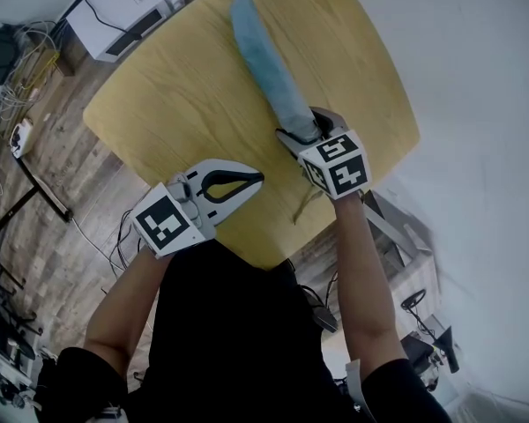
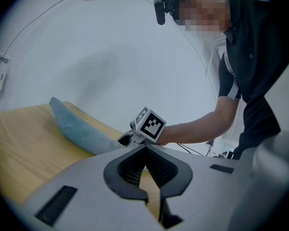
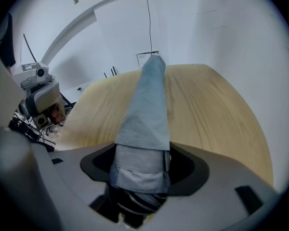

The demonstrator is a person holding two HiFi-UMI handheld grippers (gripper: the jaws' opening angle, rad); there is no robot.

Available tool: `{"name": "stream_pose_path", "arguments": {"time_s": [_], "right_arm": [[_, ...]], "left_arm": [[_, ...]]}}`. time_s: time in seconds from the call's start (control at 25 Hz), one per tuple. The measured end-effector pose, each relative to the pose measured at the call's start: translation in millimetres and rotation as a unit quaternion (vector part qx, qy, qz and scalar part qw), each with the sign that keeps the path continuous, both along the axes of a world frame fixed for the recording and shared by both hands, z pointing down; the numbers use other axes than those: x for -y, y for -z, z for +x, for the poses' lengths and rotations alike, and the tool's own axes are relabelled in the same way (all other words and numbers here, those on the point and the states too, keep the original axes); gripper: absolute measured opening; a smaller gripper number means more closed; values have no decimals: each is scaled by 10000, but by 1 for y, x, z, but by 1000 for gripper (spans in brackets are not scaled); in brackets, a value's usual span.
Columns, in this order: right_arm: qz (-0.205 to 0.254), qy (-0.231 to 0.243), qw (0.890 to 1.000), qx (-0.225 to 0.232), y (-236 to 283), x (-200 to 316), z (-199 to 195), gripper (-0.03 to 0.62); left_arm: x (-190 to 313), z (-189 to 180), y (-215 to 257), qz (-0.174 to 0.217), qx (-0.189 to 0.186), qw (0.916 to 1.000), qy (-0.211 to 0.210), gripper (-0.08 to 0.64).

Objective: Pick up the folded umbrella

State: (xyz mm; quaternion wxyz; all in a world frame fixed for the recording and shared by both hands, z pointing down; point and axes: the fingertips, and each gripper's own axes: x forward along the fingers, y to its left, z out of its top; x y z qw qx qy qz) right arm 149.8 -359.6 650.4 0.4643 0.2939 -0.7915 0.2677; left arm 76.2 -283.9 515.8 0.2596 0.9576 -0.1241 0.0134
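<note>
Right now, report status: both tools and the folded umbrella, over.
Left tool shut, empty, held aside. Right tool closed on the folded umbrella, near end. Umbrella lying on table, not yet lifted. Nothing in the way.

A light yellow wood-grain table (image 1: 181, 91) with rounded corners carries a single thing: a long pale blue folded umbrella (image 1: 263, 60) in its fabric sleeve. The umbrella lies flat on the tabletop and runs slantwise from near the far edge down toward the near right edge. Its pointed end lies at the far side. The sleeve gives way to grey folded cloth at the near end, where a dark handle shows
</note>
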Motion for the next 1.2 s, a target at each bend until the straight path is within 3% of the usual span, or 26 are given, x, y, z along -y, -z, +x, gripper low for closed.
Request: {"name": "stream_pose_path", "arguments": {"time_s": [0.48,0.76,1.0,1.2], "right_arm": [[147,-216,9997,9,12,-6,-1,290],[530,-317,9976,301,48,-2,-9,287],[1144,-558,9865,1029,106,1,-20,287],[1609,-880,9643,1908,168,1,-20,287]], "left_arm": [[-7,-7,9,131,22,9998,-135,8],[-8,-9,20,238,6,9995,-222,8],[-5,-15,43,401,64,9992,-55,8],[-3,-18,78,849,211,9962,40,8]]}}
